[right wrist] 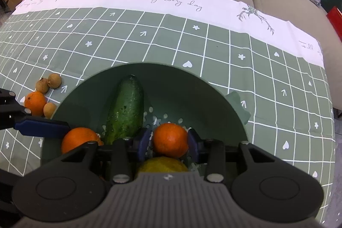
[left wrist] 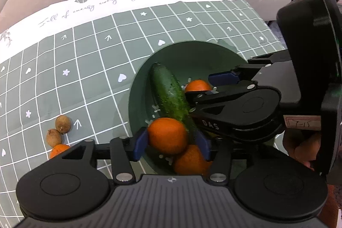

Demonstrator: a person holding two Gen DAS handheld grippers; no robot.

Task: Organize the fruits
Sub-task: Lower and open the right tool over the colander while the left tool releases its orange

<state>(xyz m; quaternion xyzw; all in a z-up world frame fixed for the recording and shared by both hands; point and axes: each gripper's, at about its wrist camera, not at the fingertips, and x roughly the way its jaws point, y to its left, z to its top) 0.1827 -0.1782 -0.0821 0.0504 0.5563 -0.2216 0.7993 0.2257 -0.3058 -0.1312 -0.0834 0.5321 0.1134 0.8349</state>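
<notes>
bowl [right wrist: 181,80]: cucumber [right wrist: 126,108] left, oranges [right wrist: 170,139] right | cloth [right wrist: 213,46]: longans [right wrist: 54,81] left of bowl

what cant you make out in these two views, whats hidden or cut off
- Yellowish fruit in the green bowl, right wrist view: mostly behind the gripper body, kind unclear.
- Orange on the cloth, left wrist view: lower part behind the left gripper.
- Lower orange in the bowl, left wrist view: partly behind a blue finger.
- Right gripper grip on its orange: pad contact unclear.

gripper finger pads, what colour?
Dark blue pads; clearest in the right wrist view.
</notes>
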